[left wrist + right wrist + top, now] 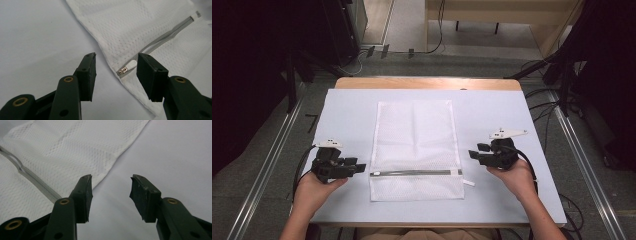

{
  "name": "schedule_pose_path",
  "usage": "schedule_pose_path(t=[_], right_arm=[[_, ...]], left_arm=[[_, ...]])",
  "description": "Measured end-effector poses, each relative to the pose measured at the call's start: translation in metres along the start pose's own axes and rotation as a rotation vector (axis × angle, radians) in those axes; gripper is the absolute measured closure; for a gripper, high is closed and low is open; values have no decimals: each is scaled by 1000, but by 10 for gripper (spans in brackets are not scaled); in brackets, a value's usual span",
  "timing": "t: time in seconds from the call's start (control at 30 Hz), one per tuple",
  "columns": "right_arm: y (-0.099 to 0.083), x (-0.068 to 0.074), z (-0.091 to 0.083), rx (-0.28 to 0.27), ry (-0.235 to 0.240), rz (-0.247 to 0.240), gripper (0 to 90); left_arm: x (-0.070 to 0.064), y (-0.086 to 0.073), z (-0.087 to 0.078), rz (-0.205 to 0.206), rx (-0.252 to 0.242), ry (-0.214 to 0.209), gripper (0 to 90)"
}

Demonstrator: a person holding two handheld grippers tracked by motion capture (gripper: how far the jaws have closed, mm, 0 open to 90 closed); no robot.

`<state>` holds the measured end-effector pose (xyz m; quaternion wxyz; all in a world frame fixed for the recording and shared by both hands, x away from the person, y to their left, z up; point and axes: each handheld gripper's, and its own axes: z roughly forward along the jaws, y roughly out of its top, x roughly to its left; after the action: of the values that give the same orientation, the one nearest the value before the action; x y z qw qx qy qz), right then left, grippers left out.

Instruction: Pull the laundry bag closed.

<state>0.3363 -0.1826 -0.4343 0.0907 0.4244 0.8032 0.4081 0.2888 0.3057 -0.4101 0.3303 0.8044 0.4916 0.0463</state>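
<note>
A pale sheet [352, 107] covers the wooden table [427, 83]. Far behind it, black cables [439, 30] lie on the grey floor [462, 62].

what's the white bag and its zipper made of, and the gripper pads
The bag looks like white synthetic mesh: rows of tiny holes show across it, with a folded hem at the edges. The zipper seems to be grey plastic tape, its slider shiny like metal, with a white pull tab. The left gripper has matte black pads, probably rubber or foam; the look leaves it open.
</note>
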Motion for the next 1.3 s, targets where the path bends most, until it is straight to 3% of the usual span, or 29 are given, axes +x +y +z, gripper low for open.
schedule_pose_path(t=[0.1, 0.17, 0.37, 0.73, 0.9, 1.13, 1.3], right_arm=[[1, 0, 0, 0, -5, 12, 529], [1, -1, 0, 9, -5, 13, 529], [1, -1, 4, 22, -29, -9, 478], [1, 2, 9, 38, -16, 8, 517], [1, 2, 9, 47, 14, 21, 532], [3, 5, 7, 39, 8, 19, 523], [3, 8, 8, 45, 14, -10, 523]], left_arm=[[1, 1, 4, -4, 2, -10, 474], [2, 1, 4, -8, 0, -38, 458], [8, -1, 4, -51, -16, -39, 471], [11, -3, 4, -18, -26, -40, 455], [10, -2, 2, -9, -36, -43, 450], [14, -3, 2, -13, -38, -42, 449], [14, -3, 3, -17, -44, -48, 443]])
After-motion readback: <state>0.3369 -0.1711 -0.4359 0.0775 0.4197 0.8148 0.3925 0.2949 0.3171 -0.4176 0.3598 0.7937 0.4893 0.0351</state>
